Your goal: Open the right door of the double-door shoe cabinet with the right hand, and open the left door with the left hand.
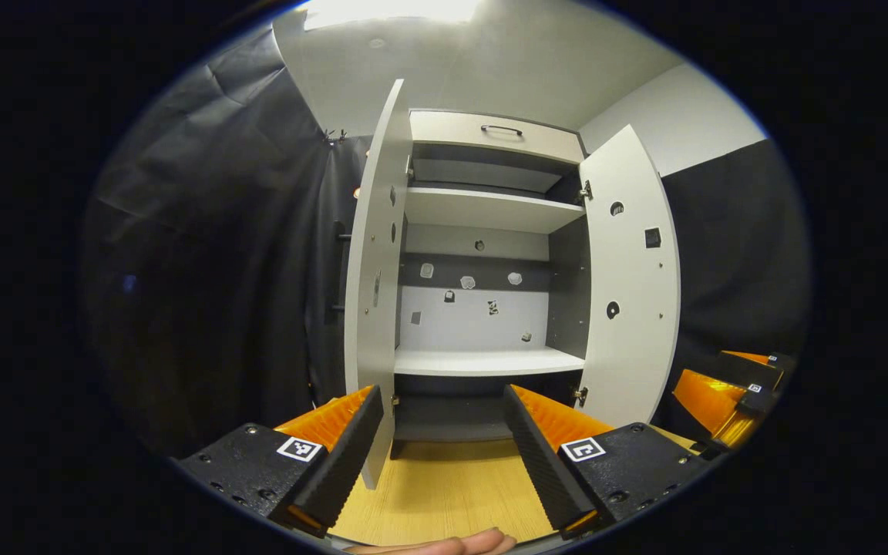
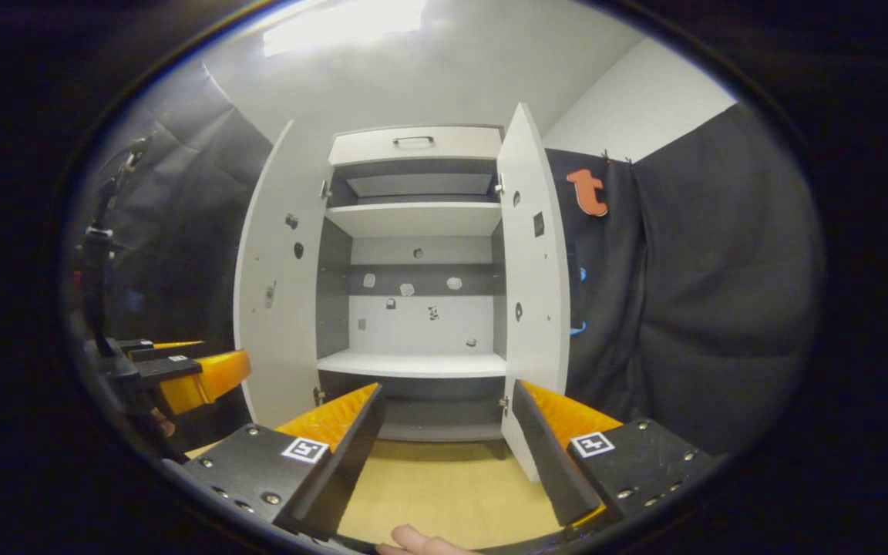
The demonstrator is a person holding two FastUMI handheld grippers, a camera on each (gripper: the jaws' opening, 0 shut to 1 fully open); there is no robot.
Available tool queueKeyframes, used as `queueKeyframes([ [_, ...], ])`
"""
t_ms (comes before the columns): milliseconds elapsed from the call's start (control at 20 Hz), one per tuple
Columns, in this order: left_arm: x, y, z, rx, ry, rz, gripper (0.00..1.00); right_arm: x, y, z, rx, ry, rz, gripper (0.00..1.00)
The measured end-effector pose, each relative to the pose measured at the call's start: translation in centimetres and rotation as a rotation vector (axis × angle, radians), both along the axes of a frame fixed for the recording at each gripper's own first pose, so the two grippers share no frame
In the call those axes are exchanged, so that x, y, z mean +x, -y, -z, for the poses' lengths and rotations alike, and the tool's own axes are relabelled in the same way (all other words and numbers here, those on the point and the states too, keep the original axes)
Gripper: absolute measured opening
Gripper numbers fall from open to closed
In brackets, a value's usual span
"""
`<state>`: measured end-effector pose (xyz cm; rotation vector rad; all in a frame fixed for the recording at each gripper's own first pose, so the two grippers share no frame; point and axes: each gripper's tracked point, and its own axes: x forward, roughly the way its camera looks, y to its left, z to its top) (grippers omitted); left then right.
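While the shoe cabinet (image 1: 482, 277) stands upright at the far end of the wooden floor (image 1: 444, 486), its long axis vertical and its open front facing both cameras, the left door (image 1: 373, 285) and the right door (image 1: 633, 285) are swung wide, baring the shelves (image 1: 482, 361). The left gripper (image 1: 440, 432) hangs released with jaws apart, clear of the doors; the right gripper (image 2: 448, 435) is likewise spread and grasps nothing
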<state>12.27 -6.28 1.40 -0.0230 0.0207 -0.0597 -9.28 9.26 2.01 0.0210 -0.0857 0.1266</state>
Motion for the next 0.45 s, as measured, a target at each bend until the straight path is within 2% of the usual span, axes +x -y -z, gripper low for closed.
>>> queueKeyframes([
  [150, 0.1, 0.4, 0.1, -0.024, 0.002, 0.007, 0.97, -0.2, 0.4, -0.1, -0.005, 0.009, 0.008, 0.99],
  [250, 0.2, -0.3, 0.2, -0.002, 0.003, -0.020, 0.97, -0.3, 0.6, 0.0, -0.001, 0.013, 0.012, 1.00],
  [300, 0.1, -0.7, 0.2, 0.013, 0.004, -0.043, 0.97, -0.3, 0.6, 0.1, 0.004, 0.014, 0.007, 0.94],
  [350, 0.0, -1.1, 0.3, 0.028, 0.005, -0.062, 0.97, -0.3, 0.5, 0.2, 0.010, 0.013, -0.001, 0.98],
  [450, 0.2, -1.0, 0.1, 0.042, 0.023, -0.067, 0.97, -0.2, 0.9, 0.5, 0.023, 0.005, 0.006, 0.94],
])
